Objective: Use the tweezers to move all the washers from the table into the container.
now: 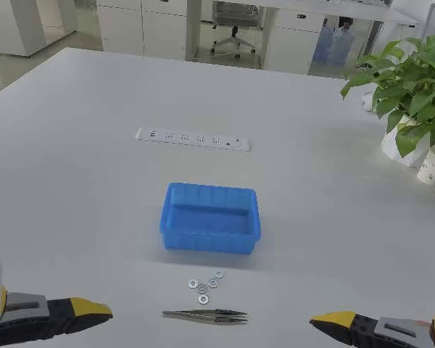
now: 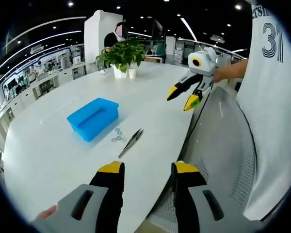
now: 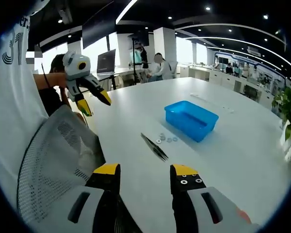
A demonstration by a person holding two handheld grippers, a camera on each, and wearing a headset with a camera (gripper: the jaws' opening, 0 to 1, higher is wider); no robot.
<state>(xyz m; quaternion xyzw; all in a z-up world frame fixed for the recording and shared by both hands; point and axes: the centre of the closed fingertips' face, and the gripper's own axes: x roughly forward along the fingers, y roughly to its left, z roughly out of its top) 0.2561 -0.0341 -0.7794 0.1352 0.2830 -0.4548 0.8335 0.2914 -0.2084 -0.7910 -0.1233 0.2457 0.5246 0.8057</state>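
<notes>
1. The blue container point(image 1: 210, 241) sits in the middle of the head view on the white desk point(image 1: 72, 181). It's an open-top rectangular tub, and what shows of its inside is just bare blue floor and walls.
2. The washers point(image 1: 204, 285) are all on the desk, not in the tub. It's a little cluster, looks like five, just below the container's front wall in the head view. One sits a bit lower than the rest, closest to the tweezers.
3. The tweezers point(image 1: 205, 315) lie flat on the desk at lower centre of the head view, right below the washers and running left to right. Neither tool is touching them.
4. The left gripper point(image 2: 148, 170) has its yellow-tipped jaws spread wide with only desk showing between them. In its own view the tub, washers and tweezers sit up in the centre-left, well apart from the jaws.
5. Same deal for the right gripper point(image 3: 145, 171): jaws spread apart and pinching nothing, with the tweezers and washers above them in mid-frame.
6. A white power strip point(image 1: 193, 139) lies above the container in the head view, and a leafy potted plant point(image 1: 413, 80) is at upper right.
</notes>
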